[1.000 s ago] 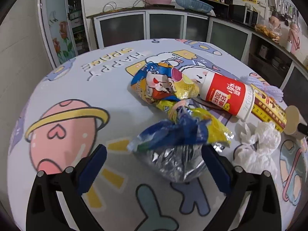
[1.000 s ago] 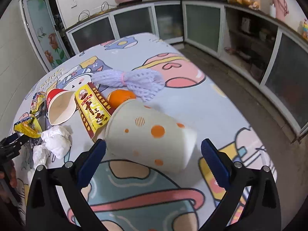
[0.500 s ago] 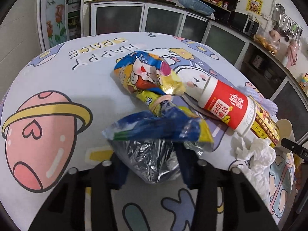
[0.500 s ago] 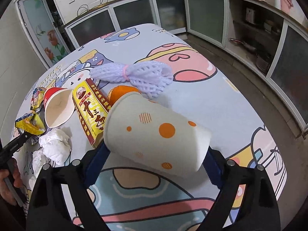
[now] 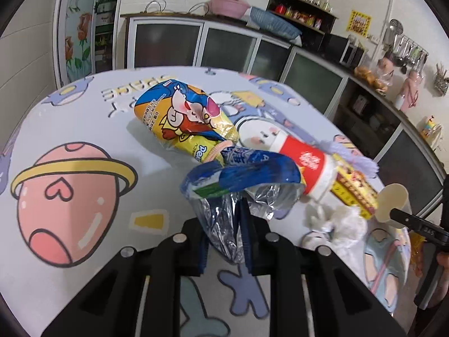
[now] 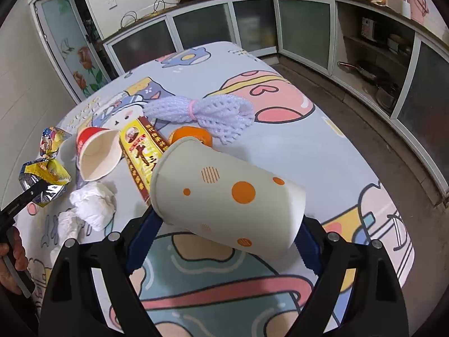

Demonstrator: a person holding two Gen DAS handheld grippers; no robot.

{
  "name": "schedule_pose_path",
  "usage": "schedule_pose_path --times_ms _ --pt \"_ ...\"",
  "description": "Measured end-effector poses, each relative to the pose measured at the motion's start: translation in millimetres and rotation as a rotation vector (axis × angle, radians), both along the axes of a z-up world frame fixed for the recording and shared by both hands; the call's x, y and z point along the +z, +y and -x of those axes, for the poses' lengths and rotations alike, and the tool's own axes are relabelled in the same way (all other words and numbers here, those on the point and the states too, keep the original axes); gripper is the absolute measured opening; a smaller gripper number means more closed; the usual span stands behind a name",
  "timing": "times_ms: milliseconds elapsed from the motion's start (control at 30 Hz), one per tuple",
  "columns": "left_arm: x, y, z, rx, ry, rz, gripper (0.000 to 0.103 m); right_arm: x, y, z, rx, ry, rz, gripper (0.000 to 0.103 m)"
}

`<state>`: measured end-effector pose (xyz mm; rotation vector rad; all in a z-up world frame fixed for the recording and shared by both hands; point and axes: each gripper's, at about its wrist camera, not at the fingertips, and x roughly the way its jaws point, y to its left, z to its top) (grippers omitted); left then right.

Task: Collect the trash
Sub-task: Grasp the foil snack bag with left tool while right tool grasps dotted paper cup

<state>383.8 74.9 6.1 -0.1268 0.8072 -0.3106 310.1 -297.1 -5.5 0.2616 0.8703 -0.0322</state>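
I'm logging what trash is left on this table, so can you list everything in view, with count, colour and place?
snack bag: 1, blue and silver, pinched in the left gripper
snack bag: 1, yellow and blue, behind it
paper cup: 1, white with orange dots, between the right gripper's jaws
paper cup: 1, red and white, on its side
box: 1, yellow and brown, beside the red cup
orange: 1, orange, behind the dotted cup
foam net: 1, pale purple, mid-table
tissues: 2 wads, white, near edge
table: 1, cartoon cloth
left gripper: closed on bag
right gripper: gripping cup
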Motion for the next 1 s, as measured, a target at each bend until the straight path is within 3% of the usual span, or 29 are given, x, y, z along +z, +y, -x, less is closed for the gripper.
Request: schedule_pose_path --times_ms 400,767,1000 --pt "37 -26 69 -0.102 -0.076 0.020 0.018 27 -19 71 -0.002 -0.064 0.017 0.083" --pt "47 -94 133 -0.282 -0.110 0.054 0.018 43 -60 168 -0.085 -0.121 0.042 0.083" --pt "43 -167 178 -0.458 -0.108 0.052 0.018 49 -100 238 -0.186 -0.149 0.053 0.083"
